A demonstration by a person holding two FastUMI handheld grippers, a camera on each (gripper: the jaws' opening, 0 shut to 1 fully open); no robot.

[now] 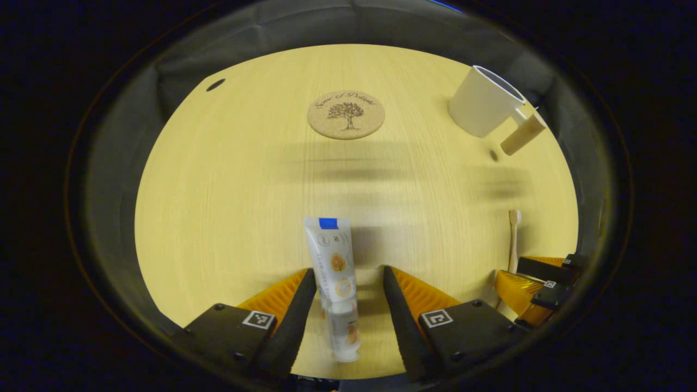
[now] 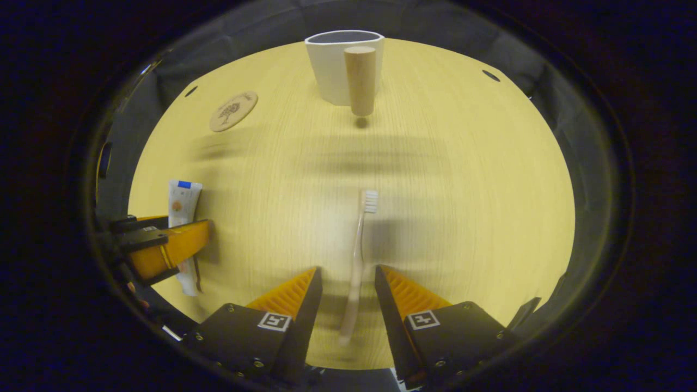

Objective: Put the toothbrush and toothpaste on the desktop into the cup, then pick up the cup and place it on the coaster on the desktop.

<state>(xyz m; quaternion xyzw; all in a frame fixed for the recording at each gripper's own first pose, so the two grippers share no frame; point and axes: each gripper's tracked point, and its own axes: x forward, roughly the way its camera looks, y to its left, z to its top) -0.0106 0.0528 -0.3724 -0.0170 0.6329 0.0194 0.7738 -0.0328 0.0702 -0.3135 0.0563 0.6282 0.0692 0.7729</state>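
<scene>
Straddling the toothpaste [image 1: 337, 283] w/ jaws wide, left gripper [image 1: 348, 277] isn't touching yet; tube looks soft, light, so pinch mid-body. Right gripper [image 2: 347, 275], also wide, brackets the toothbrush [image 2: 358, 256]: thin, stiff, probably slippery; take the handle. Cup [image 2: 340, 65] and coaster [image 1: 346, 114] sit well beyond.

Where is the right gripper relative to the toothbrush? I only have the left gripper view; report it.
Observer: The right gripper straddles the toothbrush; its stem lies between the open fingers, with a gap on each side.
Operator: Tell me how the bristles sit.
Observer: The bristles face sideways, to the right in the right gripper view, not up.
Operator: Give me the cup's handle direction.
Observer: The wooden handle of the cup faces the right gripper straight on.
</scene>
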